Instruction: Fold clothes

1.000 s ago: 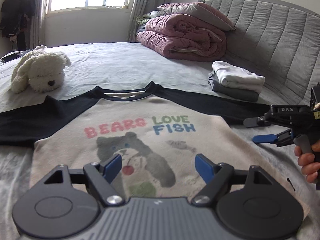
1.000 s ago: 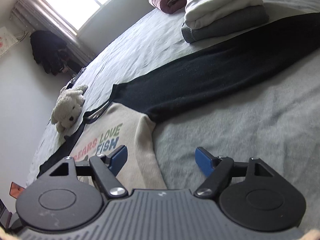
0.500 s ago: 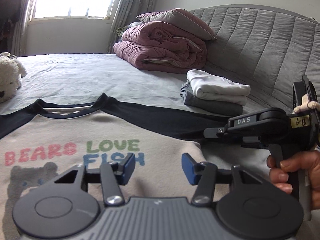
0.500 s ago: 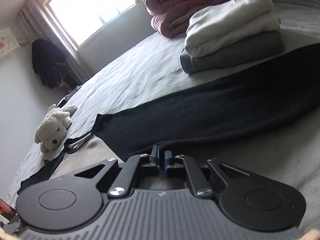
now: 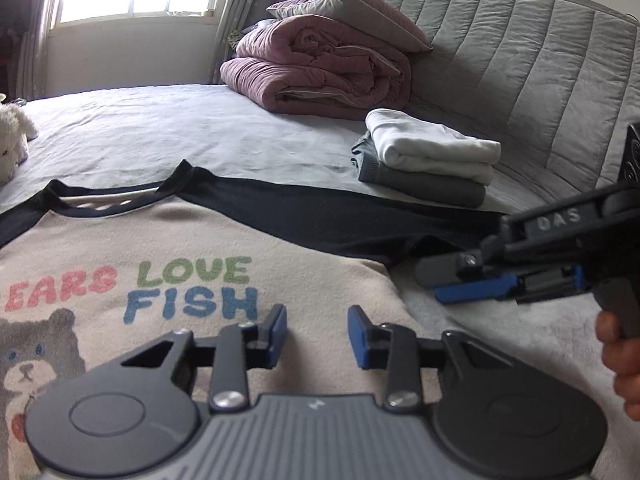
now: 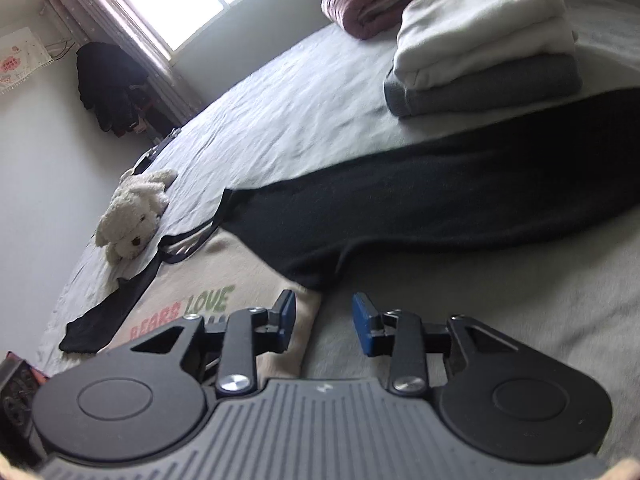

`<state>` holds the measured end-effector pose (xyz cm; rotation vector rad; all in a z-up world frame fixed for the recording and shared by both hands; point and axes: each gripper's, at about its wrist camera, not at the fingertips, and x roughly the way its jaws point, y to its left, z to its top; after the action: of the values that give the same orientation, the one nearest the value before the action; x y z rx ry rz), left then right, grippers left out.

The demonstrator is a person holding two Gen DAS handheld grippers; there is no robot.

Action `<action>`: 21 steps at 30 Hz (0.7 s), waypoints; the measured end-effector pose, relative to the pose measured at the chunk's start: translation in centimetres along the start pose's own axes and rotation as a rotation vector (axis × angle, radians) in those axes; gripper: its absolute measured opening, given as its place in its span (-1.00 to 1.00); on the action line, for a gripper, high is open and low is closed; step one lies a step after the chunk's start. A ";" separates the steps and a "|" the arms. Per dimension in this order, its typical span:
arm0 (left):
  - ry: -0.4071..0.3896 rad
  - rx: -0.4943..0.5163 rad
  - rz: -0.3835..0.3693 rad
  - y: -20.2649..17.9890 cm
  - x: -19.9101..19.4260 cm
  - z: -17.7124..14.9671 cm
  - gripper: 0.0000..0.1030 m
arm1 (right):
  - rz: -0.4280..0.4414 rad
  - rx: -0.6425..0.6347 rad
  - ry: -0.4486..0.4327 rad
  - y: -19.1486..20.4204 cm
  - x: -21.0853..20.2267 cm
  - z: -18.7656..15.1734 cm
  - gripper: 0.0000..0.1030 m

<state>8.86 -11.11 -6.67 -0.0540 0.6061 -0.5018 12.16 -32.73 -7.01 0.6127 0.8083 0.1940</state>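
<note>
Readable text, two views.

1. Sweatshirt [image 5: 280, 280], cream front, printed chest lettering just ahead of the left claw [image 5: 317, 334]: "EARS" in red, its first letter cut off at the frame edge; "LOVE" in green; "FISH" in blue beneath. In the right wrist view the same sweatshirt [image 6: 240, 268] shows "BEARS" and "LOVE" just left of the right claw [image 6: 324, 324], the lower line hidden behind it.

2. Right claw, seen from the left wrist view [image 5: 468, 280]: pale label "DAS" on its black upper arm.

3. Wall poster [image 6: 18, 60], far left: red marks, illegible.
</note>
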 end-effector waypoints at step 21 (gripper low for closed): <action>0.003 0.059 0.088 -1.2 0.5 -0.7 -0.44 | 0.456 0.211 0.389 -6.5 -1.8 -4.0 -0.32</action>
<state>8.32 -12.28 -7.25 0.0288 0.5939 -0.4344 7.59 -36.94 -11.87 0.9742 1.0629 0.6660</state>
